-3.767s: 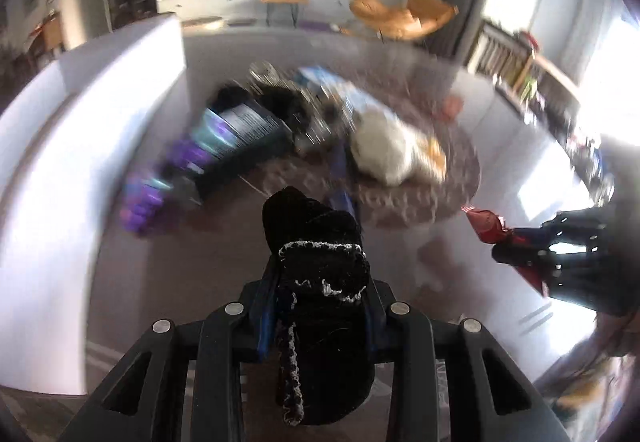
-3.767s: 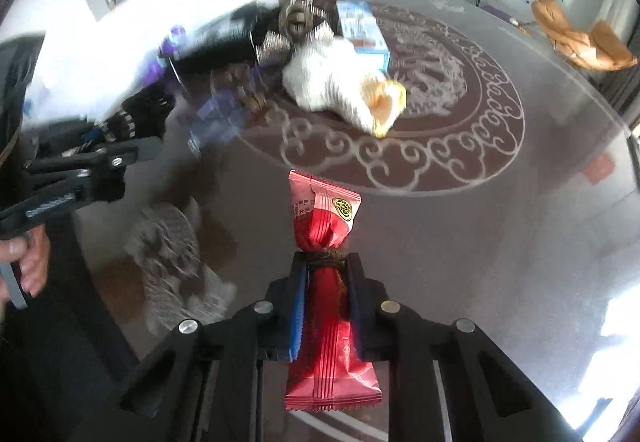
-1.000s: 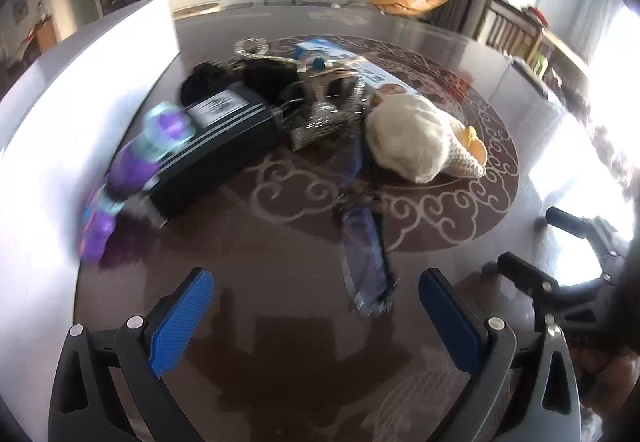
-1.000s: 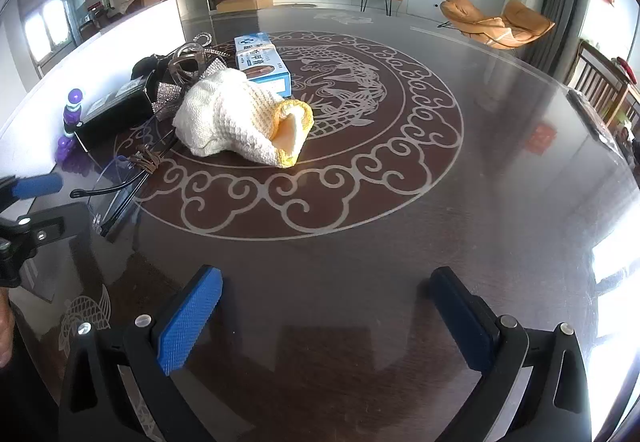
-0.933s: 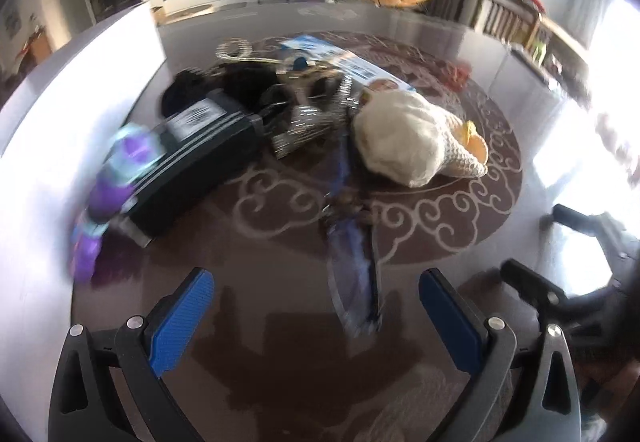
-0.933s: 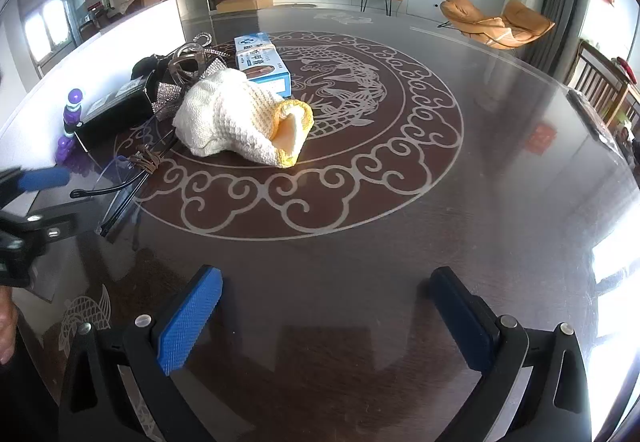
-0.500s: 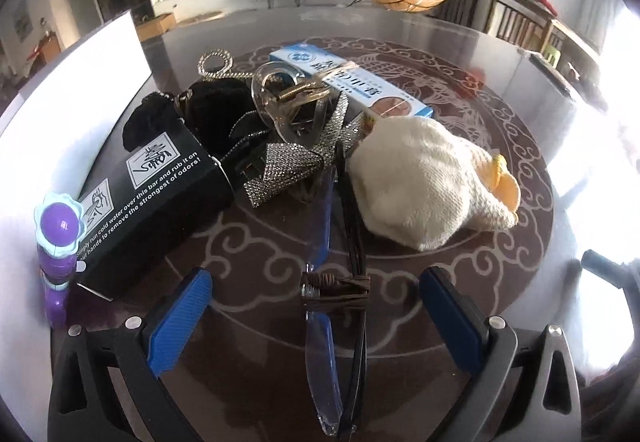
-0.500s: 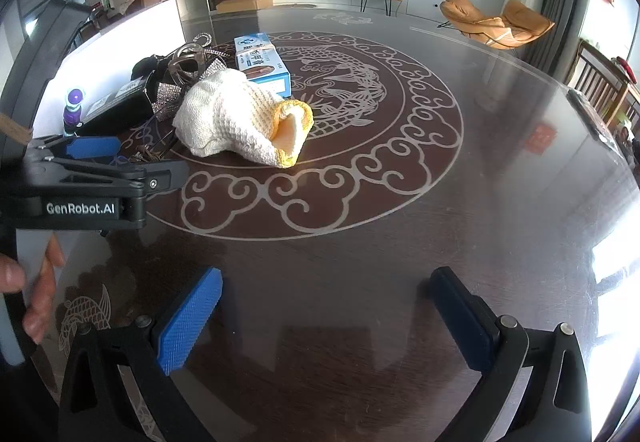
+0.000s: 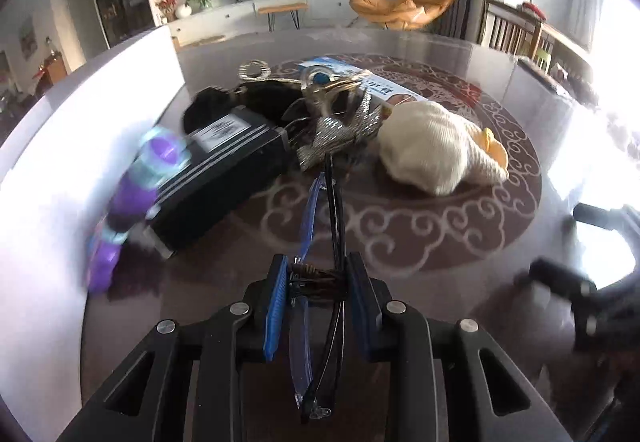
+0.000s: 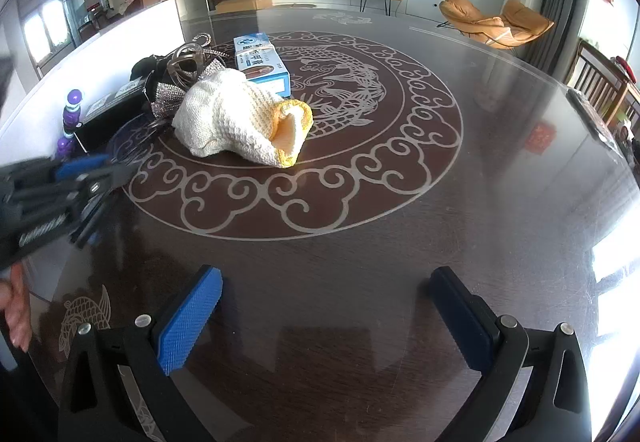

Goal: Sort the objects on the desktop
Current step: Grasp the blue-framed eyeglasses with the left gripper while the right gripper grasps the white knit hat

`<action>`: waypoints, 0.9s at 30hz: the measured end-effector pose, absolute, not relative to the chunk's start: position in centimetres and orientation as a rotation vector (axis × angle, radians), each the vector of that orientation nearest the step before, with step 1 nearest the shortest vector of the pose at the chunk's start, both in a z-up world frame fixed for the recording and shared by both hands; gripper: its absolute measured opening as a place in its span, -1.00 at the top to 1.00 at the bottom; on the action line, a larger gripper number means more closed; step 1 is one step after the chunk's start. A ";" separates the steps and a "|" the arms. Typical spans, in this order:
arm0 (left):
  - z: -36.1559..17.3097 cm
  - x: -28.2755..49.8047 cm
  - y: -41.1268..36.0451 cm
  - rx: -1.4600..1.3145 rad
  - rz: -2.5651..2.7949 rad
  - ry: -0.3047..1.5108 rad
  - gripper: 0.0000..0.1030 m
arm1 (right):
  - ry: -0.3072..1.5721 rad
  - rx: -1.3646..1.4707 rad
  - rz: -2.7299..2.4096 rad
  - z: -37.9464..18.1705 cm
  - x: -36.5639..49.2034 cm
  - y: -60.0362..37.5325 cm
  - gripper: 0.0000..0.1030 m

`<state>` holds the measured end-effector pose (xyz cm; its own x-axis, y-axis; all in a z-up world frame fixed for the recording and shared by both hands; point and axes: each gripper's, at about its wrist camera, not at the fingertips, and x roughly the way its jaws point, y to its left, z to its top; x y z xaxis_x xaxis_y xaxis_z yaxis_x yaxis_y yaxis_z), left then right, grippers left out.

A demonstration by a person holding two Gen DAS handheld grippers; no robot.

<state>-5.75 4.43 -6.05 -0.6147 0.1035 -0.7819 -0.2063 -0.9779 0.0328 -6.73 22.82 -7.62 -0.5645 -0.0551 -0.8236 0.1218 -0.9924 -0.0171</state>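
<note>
My left gripper (image 9: 319,282) is shut on a pair of folded glasses (image 9: 328,210) with a blue and a black arm, held at the bridge end. Beyond them lies a pile: a black box (image 9: 224,158), a purple bottle (image 9: 132,198), a sparkly silver bow (image 9: 344,130), a cream and yellow knitted hat (image 9: 432,150) and a blue-white carton (image 9: 384,86). My right gripper (image 10: 326,312) is open and empty above bare dark table. The hat (image 10: 236,118), carton (image 10: 260,62) and left gripper (image 10: 60,186) show in the right wrist view.
The round dark table (image 10: 400,202) has a pale dragon pattern. A white board (image 9: 80,130) stands along the pile's left side. The right gripper (image 9: 580,274) shows at the right in the left wrist view. Chairs (image 10: 600,82) stand beyond the table's right edge.
My left gripper, open half a second ago, has closed on the glasses and drawn them back from the pile. Earlier it held a black sock and the right held a red packet; both are gone.
</note>
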 end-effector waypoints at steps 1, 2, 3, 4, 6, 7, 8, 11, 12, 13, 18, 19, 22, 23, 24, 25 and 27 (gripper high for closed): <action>-6.0 -5.5 4.0 -1.290 2.681 0.146 0.42 | 0.111 1.413 -2.685 -7.6 -6.7 22.8 -1.00; -6.0 -5.6 3.9 -1.294 2.679 0.136 0.43 | 0.117 1.410 -2.666 -7.6 -7.0 22.7 -1.00; -6.1 -5.6 3.9 -1.288 2.683 0.138 0.42 | 0.138 1.390 -2.628 -7.5 -7.3 22.3 -1.00; -6.1 -5.6 4.0 -1.283 2.689 0.148 0.42 | 0.171 1.359 -2.559 -7.5 -7.9 21.7 -1.00; -6.1 -5.7 4.1 -1.279 2.692 0.154 0.41 | 0.281 1.316 -2.456 -7.0 -9.7 20.1 -0.99; -6.1 -5.7 3.9 -1.279 2.689 0.139 0.41 | 0.350 1.270 -2.462 -6.5 -10.5 19.4 -0.99; -6.1 -5.7 4.2 -1.280 2.687 0.134 0.42 | 0.398 1.214 -2.464 -5.9 -11.4 18.7 -0.99; -6.1 -5.8 4.2 -1.279 2.686 0.131 0.41 | 0.487 1.149 -2.400 -5.1 -14.4 16.6 -1.00; -6.1 -5.9 4.3 -1.278 2.688 0.128 0.41 | 0.498 1.162 -2.374 -5.3 -15.2 16.0 -1.00; -6.1 -5.9 4.3 -1.278 2.688 0.127 0.41 | 0.491 1.186 -2.343 -5.6 -16.0 15.6 -1.00; -6.1 -5.9 4.3 -1.276 2.689 0.128 0.41 | 0.313 1.272 -2.399 -6.8 -15.9 16.1 -0.08; -6.2 -5.9 4.4 -1.275 2.691 0.134 0.41 | 0.288 1.301 -2.465 -6.8 -14.9 16.6 -0.07; -6.2 -5.8 4.6 -1.276 2.698 0.157 0.39 | 0.180 1.423 -2.702 -6.7 -11.1 18.7 -0.08; -6.2 -6.0 4.7 -1.277 2.701 0.161 0.38 | 0.103 1.459 -2.766 -6.9 -9.5 19.5 -0.13; -6.2 -6.1 4.8 -1.279 2.704 0.162 0.37 | 0.054 1.462 -2.809 -7.0 -8.3 20.0 -0.15; -6.2 -6.2 5.0 -1.285 2.714 0.168 0.27 | 0.033 1.447 -2.858 -7.2 -7.0 20.2 -0.20; -6.2 -6.5 4.3 -1.311 2.761 0.168 -0.19 | 0.067 1.429 -2.904 -7.3 -6.6 20.1 -0.38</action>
<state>-6.47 4.31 -6.21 -0.6305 0.0252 -0.7758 -0.1190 -0.9908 0.0646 -6.60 20.09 -7.35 -0.6067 0.1035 -0.7881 -0.0668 -0.9946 -0.0792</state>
